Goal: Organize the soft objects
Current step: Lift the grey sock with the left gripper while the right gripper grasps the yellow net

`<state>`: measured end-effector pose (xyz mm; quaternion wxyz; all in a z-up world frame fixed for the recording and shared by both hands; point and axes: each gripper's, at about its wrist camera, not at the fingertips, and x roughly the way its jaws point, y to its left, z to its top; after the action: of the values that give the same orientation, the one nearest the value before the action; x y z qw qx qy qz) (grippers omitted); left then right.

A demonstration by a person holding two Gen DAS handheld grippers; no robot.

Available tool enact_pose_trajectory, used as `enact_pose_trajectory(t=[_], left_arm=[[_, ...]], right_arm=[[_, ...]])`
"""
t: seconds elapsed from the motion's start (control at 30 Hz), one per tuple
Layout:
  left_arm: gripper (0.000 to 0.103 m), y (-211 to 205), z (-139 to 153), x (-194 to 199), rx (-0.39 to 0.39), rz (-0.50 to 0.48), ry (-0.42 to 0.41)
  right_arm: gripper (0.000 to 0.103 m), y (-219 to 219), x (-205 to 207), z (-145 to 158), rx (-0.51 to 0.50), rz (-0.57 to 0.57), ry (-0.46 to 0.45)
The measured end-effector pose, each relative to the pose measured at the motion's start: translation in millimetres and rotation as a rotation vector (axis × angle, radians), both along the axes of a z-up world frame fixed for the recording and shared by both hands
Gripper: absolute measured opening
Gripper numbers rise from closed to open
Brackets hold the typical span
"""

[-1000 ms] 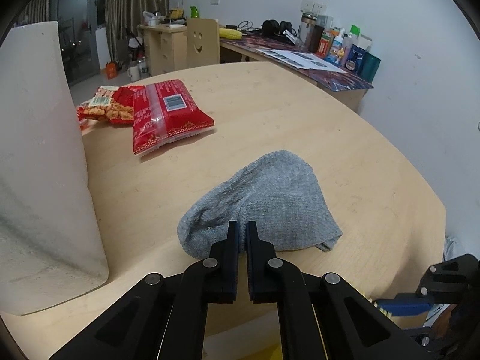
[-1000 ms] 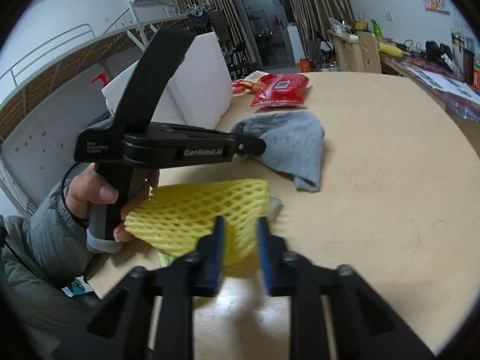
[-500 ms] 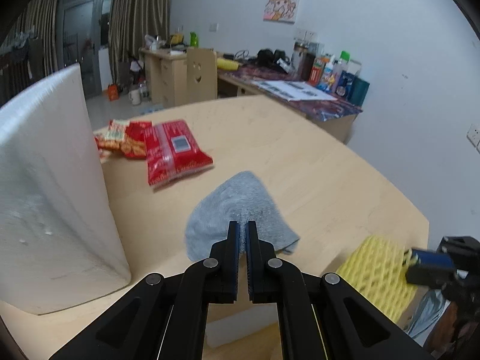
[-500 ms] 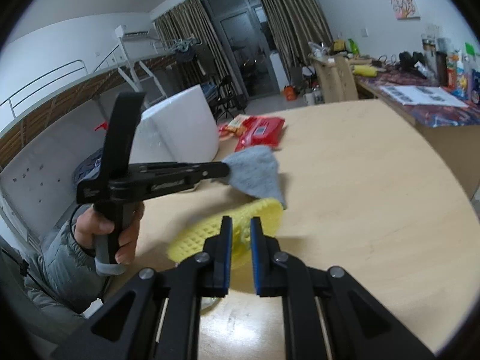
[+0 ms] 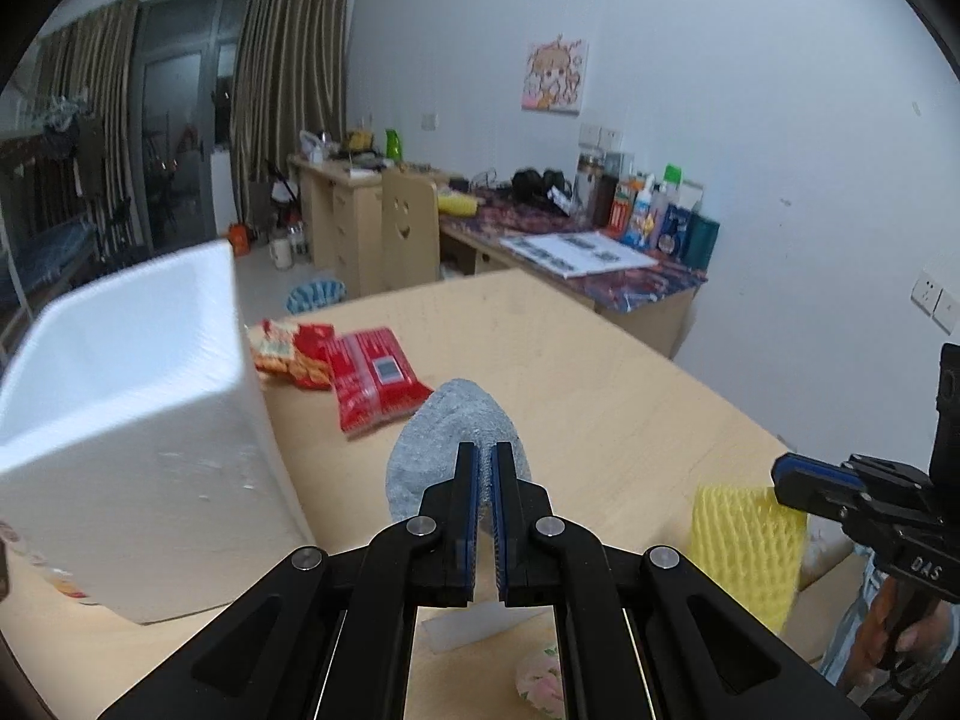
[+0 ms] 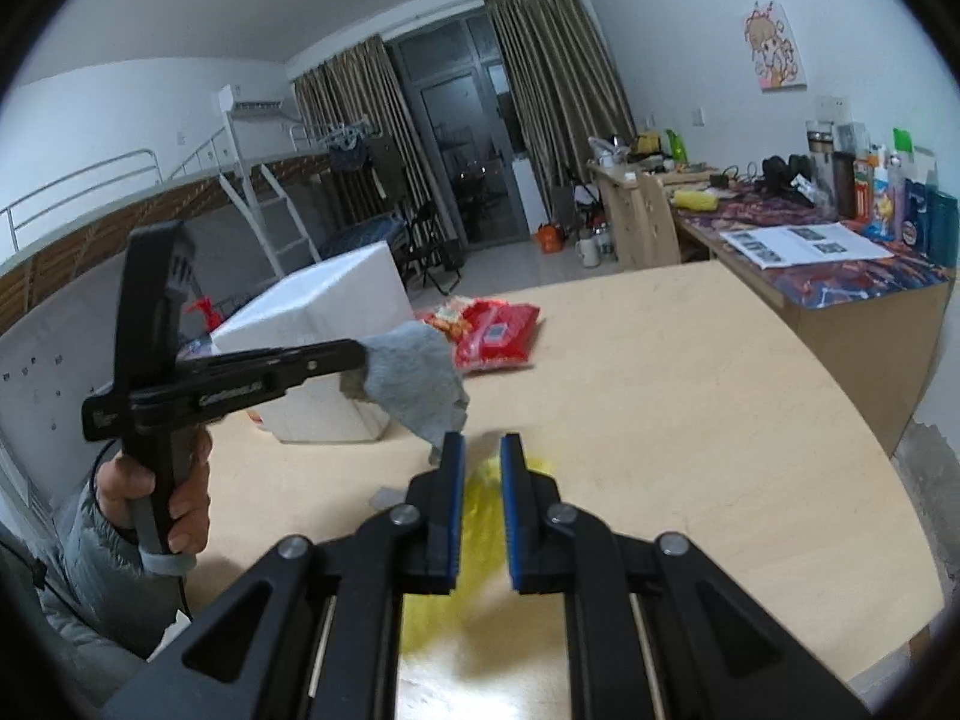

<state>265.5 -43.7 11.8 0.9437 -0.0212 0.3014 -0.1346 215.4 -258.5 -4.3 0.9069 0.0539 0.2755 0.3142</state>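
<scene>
Left gripper clamped soft grey knitted cloth, right gripper pinched yellow foam net sleeve; both lifted, likely bound for open white foam box.

In the left wrist view, the near part of the grey cloth is hidden behind the left tool, so the pinch itself cannot be seen. The white foam box is smeared by motion, and it covers part of an orange snack bag. The right tool is cut off by the right edge, and its tip covers a corner of the yellow foam net. In the right wrist view that net is a yellow blur, mostly hidden behind the tool's fingers. A small pink floral object below the left tool is too blurred to identify.
</scene>
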Motion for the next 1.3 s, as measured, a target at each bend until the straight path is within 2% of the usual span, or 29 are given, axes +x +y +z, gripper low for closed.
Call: enact_pose_trajectory(t=[0.13,0.43,0.5,0.57,0.6,0.63,0.73,1.07,1.13,1.2,1.3], left_arm=[[0.004,2.7,12.0,-17.9,0.002,0.010,-0.038],[0.004,18.4,25.8,-46.8,-0.003,0.028,-0.086],[0.004,21.2,28.2,-50.7,-0.002,0.034,-0.093],[0.004,26.0,29.7,-55.3,-0.010,0.041,-0.098],[0.004,28.4,30.5,-58.3,-0.011,0.044,-0.102],[0.004,28.3,31.0,-59.7,-0.011,0.048,-0.107],[0.004,33.0,31.0,-66.5,-0.016,0.054,-0.113],[0.004,42.7,32.5,-90.3,-0.024,0.070,-0.129],[0.004,46.9,35.2,-96.7,-0.031,0.081,-0.139],[0.004,48.1,36.9,-99.9,-0.033,0.088,-0.141],[0.004,51.9,37.4,-104.6,-0.035,0.101,-0.144]], right_arm=[[0.015,1.4,0.3,5.8,-0.004,-0.016,-0.023],[0.015,9.4,14.1,-11.8,-0.068,-0.063,0.048],[0.032,10.0,6.8,-14.8,-0.097,-0.059,0.060],[0.085,12.3,-4.4,-18.3,-0.164,-0.085,0.043],[0.096,13.2,-10.6,-17.7,-0.182,-0.099,0.023],[0.097,14.4,-16.7,-18.3,-0.204,-0.109,0.002],[0.098,18.8,-25.2,-25.5,-0.274,-0.105,0.006],[0.097,12.7,-12.0,-68.0,-0.361,-0.158,0.111],[0.088,10.8,-9.8,-71.5,-0.352,-0.154,0.121],[0.067,10.4,-7.4,-76.0,-0.351,-0.142,0.146],[0.045,9.8,-5.2,-81.9,-0.352,-0.146,0.180]])
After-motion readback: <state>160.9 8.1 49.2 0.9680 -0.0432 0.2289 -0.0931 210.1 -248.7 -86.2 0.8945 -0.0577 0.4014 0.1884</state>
